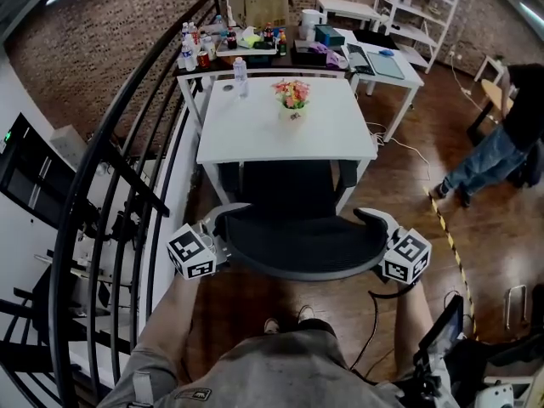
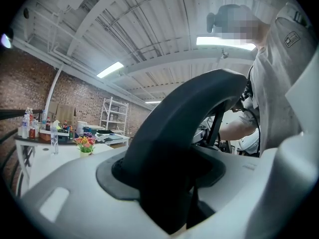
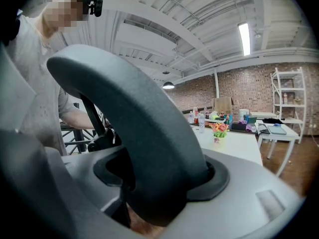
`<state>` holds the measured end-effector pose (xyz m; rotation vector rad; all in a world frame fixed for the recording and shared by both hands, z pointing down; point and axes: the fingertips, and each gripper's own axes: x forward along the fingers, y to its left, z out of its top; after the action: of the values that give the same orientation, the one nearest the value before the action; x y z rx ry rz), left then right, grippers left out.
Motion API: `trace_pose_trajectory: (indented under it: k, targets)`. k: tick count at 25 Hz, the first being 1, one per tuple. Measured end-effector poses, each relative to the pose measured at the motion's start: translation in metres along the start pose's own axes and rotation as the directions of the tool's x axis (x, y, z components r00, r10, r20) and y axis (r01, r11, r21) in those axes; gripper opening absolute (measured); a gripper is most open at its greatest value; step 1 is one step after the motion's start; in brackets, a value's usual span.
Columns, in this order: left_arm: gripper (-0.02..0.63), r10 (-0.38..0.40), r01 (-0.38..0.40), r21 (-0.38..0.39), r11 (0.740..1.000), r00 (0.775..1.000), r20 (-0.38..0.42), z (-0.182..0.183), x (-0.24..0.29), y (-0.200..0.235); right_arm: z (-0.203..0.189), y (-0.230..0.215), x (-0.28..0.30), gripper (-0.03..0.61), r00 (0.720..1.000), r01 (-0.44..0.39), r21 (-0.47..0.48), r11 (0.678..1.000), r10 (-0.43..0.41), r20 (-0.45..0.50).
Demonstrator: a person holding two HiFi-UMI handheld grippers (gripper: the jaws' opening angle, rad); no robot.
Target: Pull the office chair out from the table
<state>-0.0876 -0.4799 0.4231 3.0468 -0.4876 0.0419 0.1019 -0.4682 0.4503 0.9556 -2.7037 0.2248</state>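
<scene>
The black office chair stands with its back toward me and its seat partly under the white table. My left gripper sits at the chair's grey left armrest, my right gripper at the grey right armrest. In the left gripper view the armrest fills the space between the jaws, with the dark backrest rim arching over it. The right gripper view shows the same: armrest and backrest rim. Both grippers look shut on the armrests; the pads themselves are hidden.
A small flower pot and a bottle stand on the table. A cluttered dark table is behind it. A black railing runs close on the left. A person stands at the right, beyond striped floor tape.
</scene>
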Motion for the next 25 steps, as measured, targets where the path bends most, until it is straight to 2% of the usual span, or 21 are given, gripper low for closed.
trace_pose_trajectory:
  k: [8,19,25]
  targets:
    - [0.258,0.015,-0.015,-0.017,1.000,1.000,-0.012,-0.006,-0.013,-0.042,-0.012,0.034,-0.027,0.313,1.000,-0.017,-0.003,1.000,0.017,0.006]
    - [0.273,0.090,-0.091,-0.031,0.995,0.996,-0.021,-0.008,-0.038,-0.107,-0.031,0.092,-0.064,0.267,0.995,-0.102,-0.030,0.994,0.102,0.001]
    - [0.273,0.112,-0.113,-0.038,0.993,0.994,-0.018,-0.008,-0.053,-0.146,-0.036,0.122,-0.086,0.264,0.991,-0.135,-0.041,0.990,0.135,-0.004]
